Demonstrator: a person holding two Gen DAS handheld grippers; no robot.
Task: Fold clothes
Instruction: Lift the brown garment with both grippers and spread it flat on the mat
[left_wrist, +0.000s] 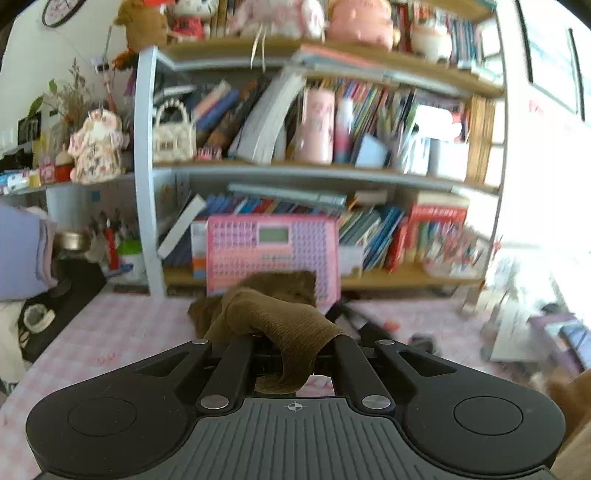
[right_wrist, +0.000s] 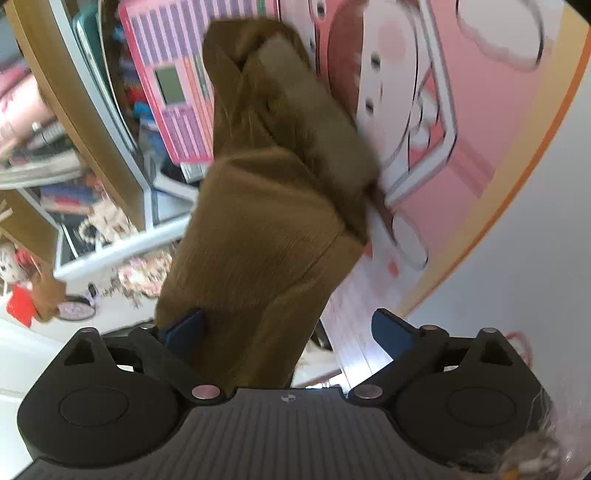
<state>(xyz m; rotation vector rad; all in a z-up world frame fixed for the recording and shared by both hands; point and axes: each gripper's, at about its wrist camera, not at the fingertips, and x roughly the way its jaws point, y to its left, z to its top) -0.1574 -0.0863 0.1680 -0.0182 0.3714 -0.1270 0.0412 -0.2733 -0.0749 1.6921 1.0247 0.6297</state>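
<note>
Left gripper (left_wrist: 291, 345): fingers standing apart, a strip of the brown garment (left_wrist: 273, 314) draping over and down between them; whether anything is pinching the cloth cannot be told, since the fabric is hiding the tips. The garment is bunching just beyond the fingers, lifted above the pink checked tablecloth (left_wrist: 122, 332), toward the table's far edge. Behind it a pink keypad toy (left_wrist: 273, 247) is leaning against the lowest bookshelf (left_wrist: 317, 170), which is crowded with books; plush toys are sitting along the top shelf. A black gripper body is resting at the table's left edge. Right gripper (right_wrist: 291, 328): blue pads spread wide, the left pad (right_wrist: 184, 326) pressing into the brown cloth, the right pad (right_wrist: 391, 332) standing clear of it. The garment is hanging in a thick fold running away from the fingers, over a pink cartoon-printed surface (right_wrist: 461, 110). This view is tilted and motion-blurred.
</note>
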